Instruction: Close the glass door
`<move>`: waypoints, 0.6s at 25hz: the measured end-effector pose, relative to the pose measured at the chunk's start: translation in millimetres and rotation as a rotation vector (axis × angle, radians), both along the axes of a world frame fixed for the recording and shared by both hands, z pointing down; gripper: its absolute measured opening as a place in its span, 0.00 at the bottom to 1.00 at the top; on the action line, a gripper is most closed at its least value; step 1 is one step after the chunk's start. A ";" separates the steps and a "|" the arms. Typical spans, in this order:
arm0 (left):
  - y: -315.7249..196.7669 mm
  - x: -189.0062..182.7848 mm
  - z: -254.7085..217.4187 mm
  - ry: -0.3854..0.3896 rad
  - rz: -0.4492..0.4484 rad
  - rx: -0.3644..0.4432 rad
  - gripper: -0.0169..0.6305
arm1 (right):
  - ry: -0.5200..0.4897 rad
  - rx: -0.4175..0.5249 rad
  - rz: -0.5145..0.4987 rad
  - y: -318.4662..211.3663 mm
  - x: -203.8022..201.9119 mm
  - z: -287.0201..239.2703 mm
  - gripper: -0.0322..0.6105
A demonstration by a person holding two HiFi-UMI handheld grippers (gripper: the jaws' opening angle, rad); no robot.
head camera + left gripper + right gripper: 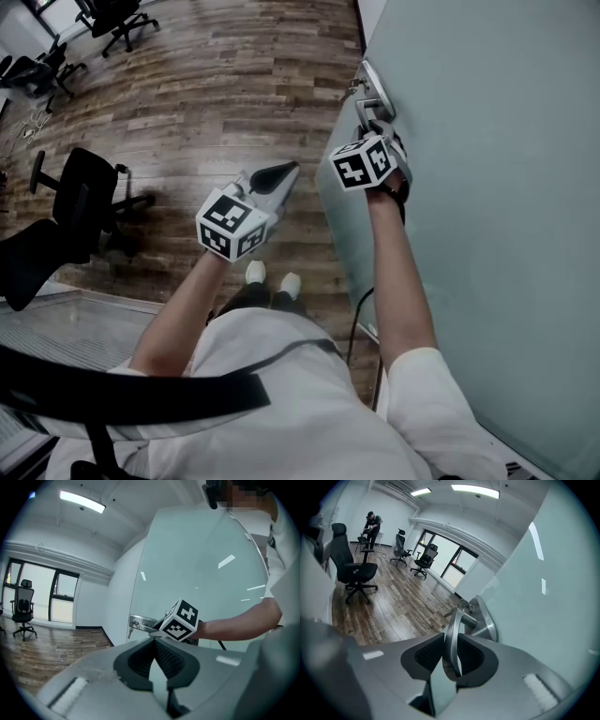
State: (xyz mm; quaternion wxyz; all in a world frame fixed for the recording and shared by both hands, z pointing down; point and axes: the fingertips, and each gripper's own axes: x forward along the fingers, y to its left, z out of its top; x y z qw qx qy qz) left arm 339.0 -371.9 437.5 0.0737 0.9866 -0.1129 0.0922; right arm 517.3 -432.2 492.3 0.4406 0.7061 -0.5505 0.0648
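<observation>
Right gripper view: right claw (451, 643) clamped on door handle (454, 620); left claw (154, 644) together, empty.

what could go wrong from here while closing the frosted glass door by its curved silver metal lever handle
1. The right gripper clamps only a narrow stretch of the smooth, curved silver metal lever handle, so its pads could slide along it as the door swings.
2. The small keys hang right beside that grip and could be knocked.
3. The left gripper, shut and empty, hovers near the edge of the frosted glass door and might be struck.
</observation>
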 end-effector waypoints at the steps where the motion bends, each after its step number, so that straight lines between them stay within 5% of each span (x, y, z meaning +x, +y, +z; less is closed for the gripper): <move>1: 1.1 -2.5 -1.1 0.006 -0.005 0.002 0.03 | 0.000 0.000 -0.006 0.1 -4.2 0.9 0.19; 15: 22.8 -63.8 -13.2 0.046 -0.032 0.008 0.03 | 0.003 -0.014 -0.063 2.3 -65.4 -1.0 0.19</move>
